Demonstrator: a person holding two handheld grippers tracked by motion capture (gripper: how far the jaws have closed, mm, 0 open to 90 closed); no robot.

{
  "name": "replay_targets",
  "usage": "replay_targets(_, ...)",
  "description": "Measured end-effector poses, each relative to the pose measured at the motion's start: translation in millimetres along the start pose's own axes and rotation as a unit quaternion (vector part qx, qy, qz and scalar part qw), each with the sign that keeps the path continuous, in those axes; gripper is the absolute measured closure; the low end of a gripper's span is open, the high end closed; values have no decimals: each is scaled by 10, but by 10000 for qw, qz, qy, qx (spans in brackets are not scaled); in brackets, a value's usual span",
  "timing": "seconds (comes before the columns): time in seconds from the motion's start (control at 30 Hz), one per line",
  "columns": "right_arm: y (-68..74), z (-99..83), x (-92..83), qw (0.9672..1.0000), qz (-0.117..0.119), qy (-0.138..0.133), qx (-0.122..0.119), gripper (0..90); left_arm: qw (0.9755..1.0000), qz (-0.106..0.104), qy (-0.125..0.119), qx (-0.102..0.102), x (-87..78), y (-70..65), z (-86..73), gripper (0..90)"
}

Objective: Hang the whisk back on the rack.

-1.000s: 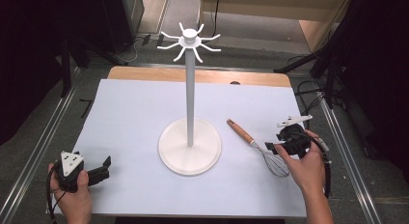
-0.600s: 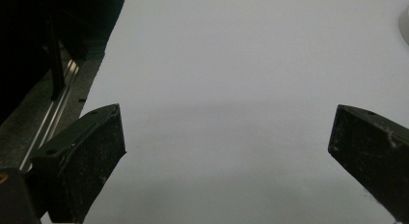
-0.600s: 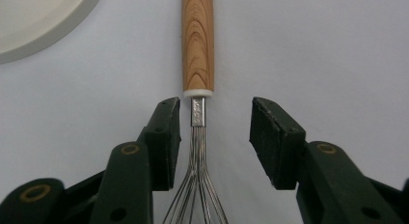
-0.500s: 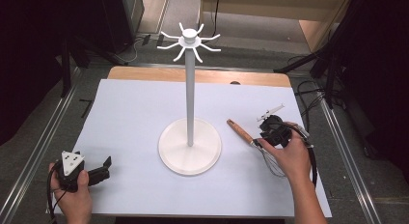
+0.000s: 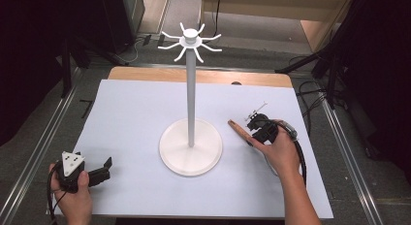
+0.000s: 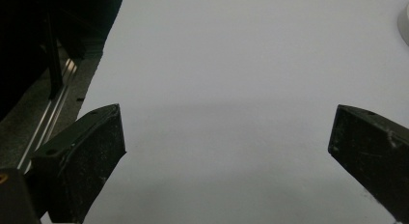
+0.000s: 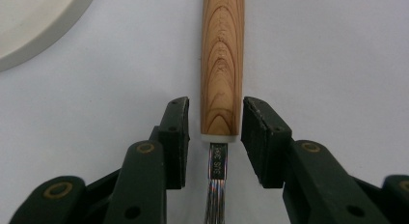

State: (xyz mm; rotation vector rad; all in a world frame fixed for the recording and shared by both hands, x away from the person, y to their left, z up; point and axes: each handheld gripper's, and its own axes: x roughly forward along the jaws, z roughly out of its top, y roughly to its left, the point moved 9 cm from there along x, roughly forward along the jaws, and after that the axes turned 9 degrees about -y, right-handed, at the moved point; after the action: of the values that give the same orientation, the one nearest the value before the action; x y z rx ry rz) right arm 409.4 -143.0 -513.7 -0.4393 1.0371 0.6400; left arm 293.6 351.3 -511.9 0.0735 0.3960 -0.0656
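A whisk lies on the white table cover to the right of the stand, its wooden handle pointing up-left; the metal neck runs back between my right jaws. My right gripper is open and tilted down over the handle's lower end, one jaw on each side: the right-hand jaw almost touches the wood and the left-hand one stands a narrow gap off it. The hand hides the wire head. My left gripper rests wide open at the front left, nothing between its jaws.
A tall white stand rises mid-table from a round base, with several curved hooks at its top. The white cover spreads over a wooden table. Metal rails run along both sides, with dark equipment beyond.
My right gripper has moved left and forward along the whisk, from over the wire head to the wooden handle, and has tipped downward. The left gripper has not moved.
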Motion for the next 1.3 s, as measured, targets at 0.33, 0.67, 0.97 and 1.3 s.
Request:
replay_targets(0.33,-19,34,148,9994,-150,299,12,685,10000,-13,-2,-4,0,0,0,3)
replay_targets(0.67,-29,16,222,9991,-99,387,164,689,10000,-13,3,7,1,-2,0,3)
replay_targets(0.97,-29,19,229,9979,-127,541,338,686,10000,-15,9,9,1,0,-1,3)
replay_targets(1.3,-3,5,194,9989,-340,267,173,701,10000,-3,15,32,4,-1,-2,3)
